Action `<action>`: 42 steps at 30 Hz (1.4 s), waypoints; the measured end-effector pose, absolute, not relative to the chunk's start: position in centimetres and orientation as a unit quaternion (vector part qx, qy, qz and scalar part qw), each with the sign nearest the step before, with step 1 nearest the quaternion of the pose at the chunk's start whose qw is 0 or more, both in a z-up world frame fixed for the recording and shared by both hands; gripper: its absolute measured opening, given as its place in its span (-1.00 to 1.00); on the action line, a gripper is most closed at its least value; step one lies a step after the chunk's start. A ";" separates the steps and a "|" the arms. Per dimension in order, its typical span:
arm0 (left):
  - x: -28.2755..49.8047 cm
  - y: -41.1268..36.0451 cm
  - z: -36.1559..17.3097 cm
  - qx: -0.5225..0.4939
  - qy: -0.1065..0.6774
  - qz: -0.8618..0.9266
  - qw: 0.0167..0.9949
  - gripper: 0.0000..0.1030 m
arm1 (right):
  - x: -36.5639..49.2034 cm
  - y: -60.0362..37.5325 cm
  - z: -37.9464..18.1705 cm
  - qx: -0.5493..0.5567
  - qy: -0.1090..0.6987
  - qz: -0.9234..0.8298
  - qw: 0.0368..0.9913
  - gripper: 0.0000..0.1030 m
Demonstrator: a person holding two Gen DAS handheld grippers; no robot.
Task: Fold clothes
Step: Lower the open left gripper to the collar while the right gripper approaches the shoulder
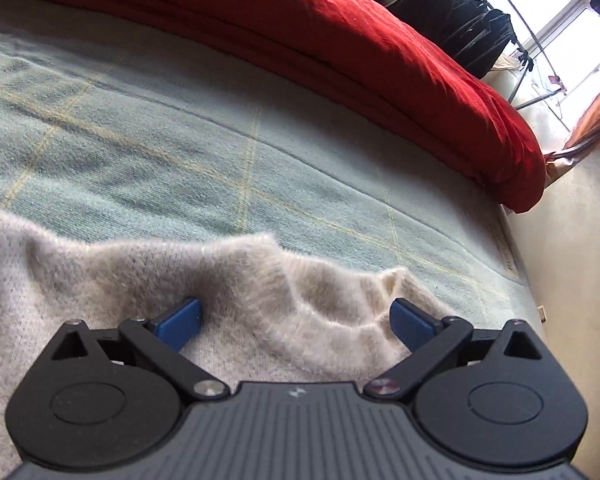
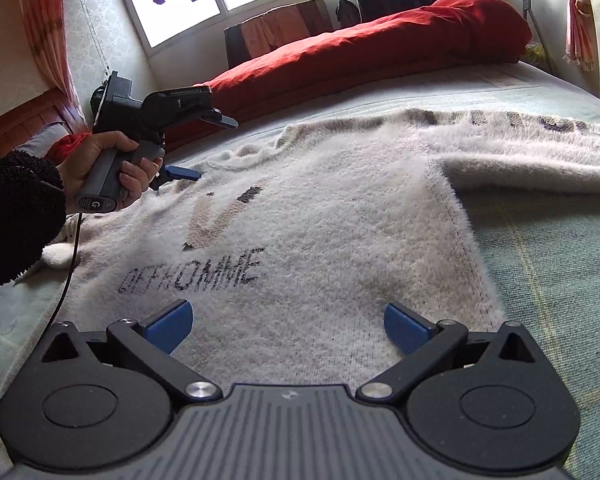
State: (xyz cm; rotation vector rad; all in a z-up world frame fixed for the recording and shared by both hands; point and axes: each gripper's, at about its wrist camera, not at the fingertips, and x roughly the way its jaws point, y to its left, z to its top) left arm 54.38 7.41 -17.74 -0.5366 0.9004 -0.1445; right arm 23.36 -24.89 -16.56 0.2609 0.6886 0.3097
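Lying flat: fuzzy cream sweater (image 2: pixel 300 240) spreads across the pale green bed cover (image 2: pixel 560 264), its right hem edge running near to far.
Open room: bare cover right of that edge; a red duvet (image 2: pixel 380 52) bounds the far side.
Left gripper (image 1: pixel 296 320): fingers spread wide over a rumpled sweater edge, gripping nothing.
Right gripper (image 2: pixel 286 324): fingers apart above the sweater, empty.
Writing: "OFFHOMME" knitted on the sweater, first letters unclear.

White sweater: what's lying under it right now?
The white sweater lies spread on the pale green blanket, which shows past its edges in both views. Whether anything else sits beneath the sweater cannot be seen; the knit covers it. Both grippers are open above it.
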 end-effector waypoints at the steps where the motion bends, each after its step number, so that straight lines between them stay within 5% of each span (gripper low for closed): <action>1: 54.9 7.4 -18.1 -0.253 0.425 -0.062 0.867 0.97 | 23.3 -25.0 -16.6 0.128 0.334 0.153 0.921 1.00; 12: 53.8 4.5 -14.9 -0.224 0.422 -0.064 0.876 0.98 | 23.2 -25.5 -16.8 0.133 0.331 0.169 0.919 1.00; 24: 55.0 -7.4 -17.2 -0.019 0.467 -0.064 0.882 0.98 | 22.9 -26.2 -16.9 0.145 0.327 0.180 0.916 1.00; 33: 57.9 -8.0 -17.8 -0.026 0.467 -0.034 0.883 1.00 | 22.7 -26.8 -16.9 0.150 0.324 0.195 0.914 1.00; 42: 52.6 -9.7 -13.3 -0.060 0.475 -0.127 0.869 0.98 | 22.6 -28.1 -16.7 0.191 0.324 0.199 0.905 1.00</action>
